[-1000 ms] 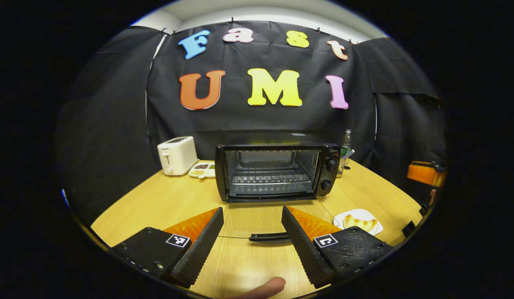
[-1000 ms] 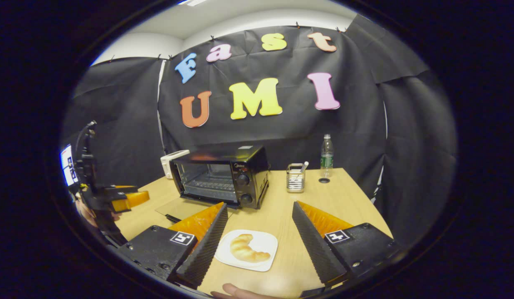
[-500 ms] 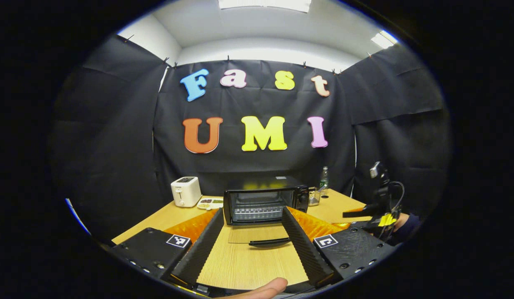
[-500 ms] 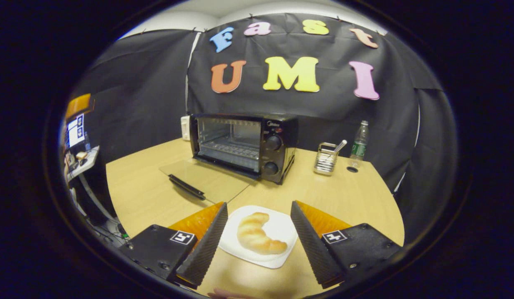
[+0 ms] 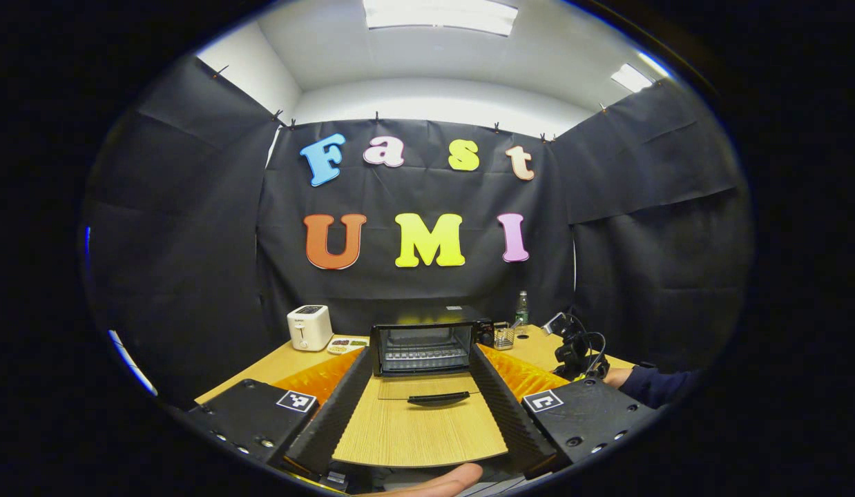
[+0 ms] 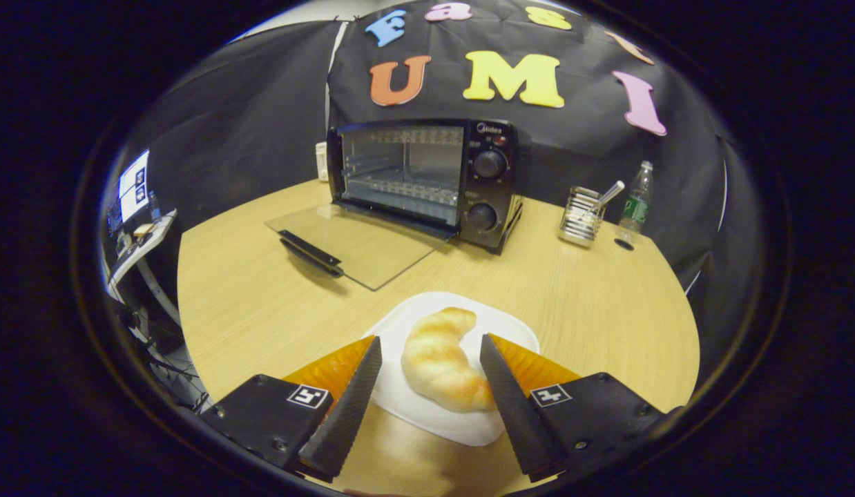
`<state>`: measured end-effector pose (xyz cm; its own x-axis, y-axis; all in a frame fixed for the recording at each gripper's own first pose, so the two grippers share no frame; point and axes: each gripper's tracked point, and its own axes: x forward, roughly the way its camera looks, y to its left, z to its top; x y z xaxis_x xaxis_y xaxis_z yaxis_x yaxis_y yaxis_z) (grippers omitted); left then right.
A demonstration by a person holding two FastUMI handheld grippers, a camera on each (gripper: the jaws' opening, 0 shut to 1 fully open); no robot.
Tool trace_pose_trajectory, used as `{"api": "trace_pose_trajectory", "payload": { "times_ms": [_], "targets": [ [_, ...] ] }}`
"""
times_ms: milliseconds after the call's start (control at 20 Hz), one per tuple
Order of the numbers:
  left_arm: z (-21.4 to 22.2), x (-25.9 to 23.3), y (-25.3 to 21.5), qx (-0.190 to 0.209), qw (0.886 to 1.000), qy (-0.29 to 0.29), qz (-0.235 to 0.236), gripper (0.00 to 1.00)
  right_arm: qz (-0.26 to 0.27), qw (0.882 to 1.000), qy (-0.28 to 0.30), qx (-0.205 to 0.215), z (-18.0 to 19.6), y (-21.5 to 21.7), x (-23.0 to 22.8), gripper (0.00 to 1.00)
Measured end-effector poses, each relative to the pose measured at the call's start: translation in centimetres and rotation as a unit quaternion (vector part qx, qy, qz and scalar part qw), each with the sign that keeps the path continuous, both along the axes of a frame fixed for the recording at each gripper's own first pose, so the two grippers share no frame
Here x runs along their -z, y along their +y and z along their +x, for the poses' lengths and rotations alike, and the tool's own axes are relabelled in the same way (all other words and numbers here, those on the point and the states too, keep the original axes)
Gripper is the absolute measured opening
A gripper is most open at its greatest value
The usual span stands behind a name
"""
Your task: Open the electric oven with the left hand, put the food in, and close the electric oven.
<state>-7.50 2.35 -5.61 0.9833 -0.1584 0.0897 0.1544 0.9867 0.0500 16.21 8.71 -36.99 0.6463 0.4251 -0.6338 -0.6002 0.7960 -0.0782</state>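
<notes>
So: oven door down, my R gripper (image 6: 427, 393) straddling the croissant (image 6: 438, 359).

L to R in the right gripper view: glass door (image 6: 358, 245) lies flat on the table (image 6: 262, 304) w/ its handle facing up, oven (image 6: 427, 176) behind it w/ rack visible inside, then a metal cup (image 6: 579, 219) and a bottle (image 6: 636, 197) near the far edge. Croissant sits on a white plate (image 6: 469, 431) up front; my R fingers are spread, one each side of it, can't tell if touching. My L gripper (image 5: 419, 404) is held back from the table, fingers wide apart, nothing between them, oven straight ahead.
</notes>
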Motion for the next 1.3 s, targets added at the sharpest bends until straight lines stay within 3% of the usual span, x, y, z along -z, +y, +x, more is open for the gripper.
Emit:
{"api": "trace_pose_trajectory", "payload": {
  "times_ms": [50, 250, 350, 550, 700, 1050, 1300],
  "targets": [
    [0.1, 0.2, 0.1, 0.0, 1.0, 0.002, 0.0, 0.93, 0.002, 1.0, -0.006, 0.014, 0.1, -0.1, -0.5, 0.89],
    [1.0, 1.9, 0.0, 0.001, 1.0, 0.023, 0.005, 0.93, 0.05, 0.997, -0.004, 0.065, 0.9, -0.1, -1.1, 0.7],
    [1.2, 2.5, -0.1, 0.001, 0.999, 0.031, 0.008, 0.93, 0.043, 0.997, -0.004, 0.061, 0.6, 0.3, -0.4, 0.63],
    [1.2, 3.1, 0.2, -0.002, 0.999, 0.035, 0.006, 0.93, 0.03, 0.996, -0.009, 0.082, 0.9, 0.4, -0.4, 0.63],
    [1.1, 3.6, 0.3, 0.003, 0.999, 0.042, -0.003, 0.93, 0.052, 0.992, 0.0, 0.116, 1.0, 0.4, -0.7, 0.53],
    [0.8, 3.3, 1.0, 0.008, 1.0, 0.03, 0.001, 0.93, 0.13, 0.983, -0.02, 0.128, 0.0, 2.9, -5.4, 0.51],
    [0.9, 3.3, 2.8, -0.01, 0.999, 0.032, -0.004, 0.93, 0.222, 0.969, -0.022, 0.11, -0.5, 8.5, -9.7, 0.51]
  ]
}}
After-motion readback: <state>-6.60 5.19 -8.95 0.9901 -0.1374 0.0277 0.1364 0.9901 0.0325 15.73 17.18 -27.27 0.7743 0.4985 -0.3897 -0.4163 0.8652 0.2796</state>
